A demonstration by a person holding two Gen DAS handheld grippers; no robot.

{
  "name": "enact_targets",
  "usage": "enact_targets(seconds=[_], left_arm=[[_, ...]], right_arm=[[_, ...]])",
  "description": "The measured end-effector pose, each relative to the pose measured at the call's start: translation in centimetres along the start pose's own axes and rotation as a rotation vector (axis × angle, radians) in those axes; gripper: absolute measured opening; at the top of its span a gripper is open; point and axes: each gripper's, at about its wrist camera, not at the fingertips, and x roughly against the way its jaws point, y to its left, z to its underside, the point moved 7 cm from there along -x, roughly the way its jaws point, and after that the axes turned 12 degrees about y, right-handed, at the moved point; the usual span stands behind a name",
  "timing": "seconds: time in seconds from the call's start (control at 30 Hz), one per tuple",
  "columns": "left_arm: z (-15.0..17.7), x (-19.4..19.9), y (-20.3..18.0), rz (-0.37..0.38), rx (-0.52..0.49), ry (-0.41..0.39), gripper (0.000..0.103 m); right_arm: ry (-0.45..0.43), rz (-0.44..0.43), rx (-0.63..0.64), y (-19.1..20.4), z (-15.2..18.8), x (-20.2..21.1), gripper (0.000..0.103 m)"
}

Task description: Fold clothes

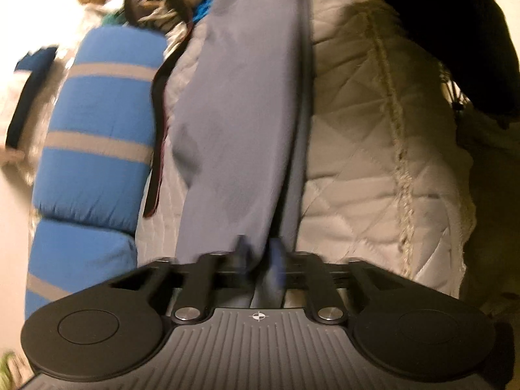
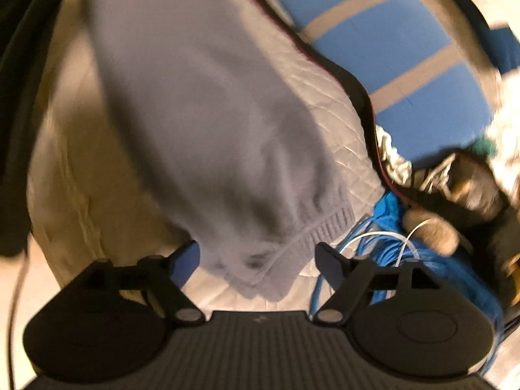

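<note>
The white quilted bedspread [image 1: 373, 149] is your widest thing here, and everything else is placed against it. It carries a stitched diamond pattern and a braided cream trim line, and it shows again in the right wrist view [image 2: 328, 104] under the garment.

Beside the bedspread, along its dark-piped edge, lies a blue blanket roll with grey stripes [image 1: 97, 136], seen again in the right wrist view [image 2: 422, 65].

On the bedspread, running lengthwise across its middle, lies the grey sweatshirt [image 1: 240, 123]. In the right wrist view the sweatshirt [image 2: 201, 113] is spread over the bedspread, and its ribbed hem [image 2: 321, 227] points toward your right tool, a little bunched.

Off the bedspread's edge, near the hem, sits a tangle of blue cords [image 2: 399, 260] with a thin white cable looped over it, and a tan plush toy [image 2: 432, 230] just beyond.

Your left tool [image 1: 260, 253] is clenched on the sweatshirt: the blue-padded fingers [image 1: 278, 256] sit close together with grey fabric pinched between them.

Your right tool [image 2: 258, 260] is released, its fingers [image 2: 187, 260] spread wide on either side of the hem, above the cloth; both views are motion-blurred, so you cannot tell whether a pad touches it.
</note>
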Motion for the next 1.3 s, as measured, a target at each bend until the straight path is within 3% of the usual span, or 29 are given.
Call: enact_targets(seconds=[0.07,0.17,0.23,0.3,0.43,0.67,0.87,0.97,1.1,1.2,1.3], left_arm=[[0.8,0.5,1.2,0.028,0.052,-0.016,0.054],[1.9,1.3,3.0,0.124,0.144,-0.028,0.054],[2.8,1.8,4.3,0.205,0.208,-0.045,0.054],[3.7,2.0,5.5,0.240,0.259,-0.055,0.054],[5.8,1.8,7.2,0.206,0.295,-0.020,0.054],[9.9,3.0,10.6,0.185,0.367,0.019,0.054],[13.5,4.0,13.5,0.167,0.429,0.053,0.054],[15.9,5.1,16.1,0.112,0.475,0.079,0.054],[18.0,6.6,18.1,0.086,0.534,0.093,0.058],[18.0,7.0,17.3,0.084,0.535,0.083,0.063],[16.9,6.4,14.9,0.095,0.512,0.053,0.063]], right_arm=[[-0.016,-0.075,-0.080,-1.3,-0.7,0.4,0.096],[-0.053,-0.181,-0.188,-3.1,-2.2,0.9,0.102],[-0.089,-0.227,-0.258,-4.3,-3.5,1.1,0.103],[-0.119,-0.247,-0.295,-5.2,-4.9,1.3,0.103],[-0.169,-0.255,-0.306,-6.6,-8.7,1.6,0.103],[-0.247,-0.252,-0.215,-7.5,-16.4,3.0,0.103],[-0.318,-0.235,-0.098,-6.6,-22.7,7.0,0.103],[-0.360,-0.236,-0.064,-6.0,-25.2,9.7,0.103],[-0.390,-0.190,-0.048,-4.0,-27.7,12.7,0.103],[-0.350,-0.102,-0.056,-1.1,-29.1,12.9,0.103],[-0.339,-0.096,-0.064,3.0,-30.0,12.4,0.103]])
